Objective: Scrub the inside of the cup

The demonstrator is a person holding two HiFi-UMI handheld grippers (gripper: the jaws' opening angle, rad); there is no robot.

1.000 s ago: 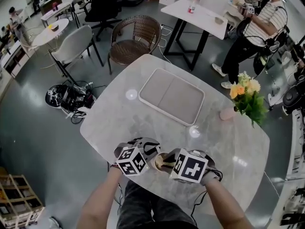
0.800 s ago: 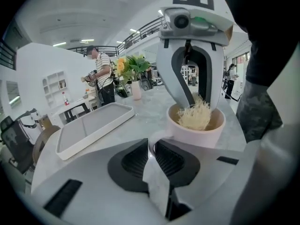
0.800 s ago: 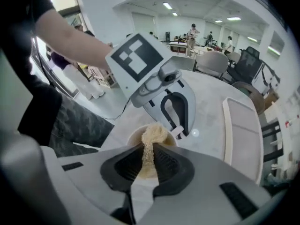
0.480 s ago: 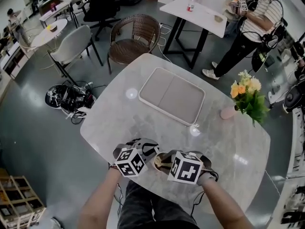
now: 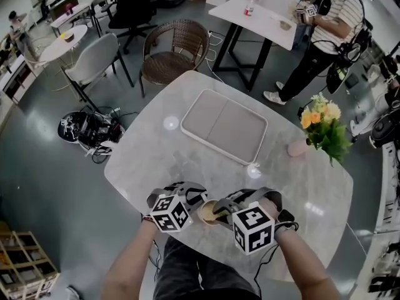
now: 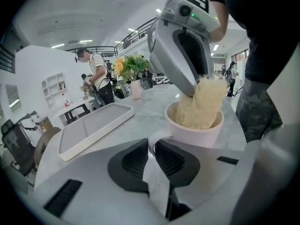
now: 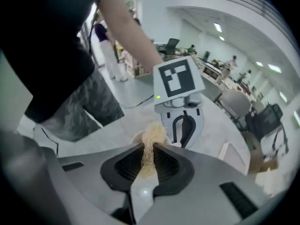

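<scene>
A pale cup stands on the marble table near its front edge. My left gripper is shut on the cup's handle from the left. My right gripper points steeply down over the cup and is shut on a tan fibrous scrubber. The scrubber's lower end sits inside the cup, against its inner wall. In the left gripper view the right gripper looms above the cup. The cup's bottom is hidden by the scrubber.
A flat white tray lies at the middle of the table. A vase of flowers stands at the right edge. Beyond the table are a wicker chair, a white desk, and a person standing at the far right.
My right gripper has rolled about its own line over the cup, so its marker cube now faces differently and sits lower in the head view. My left gripper and the cup have stayed put.
</scene>
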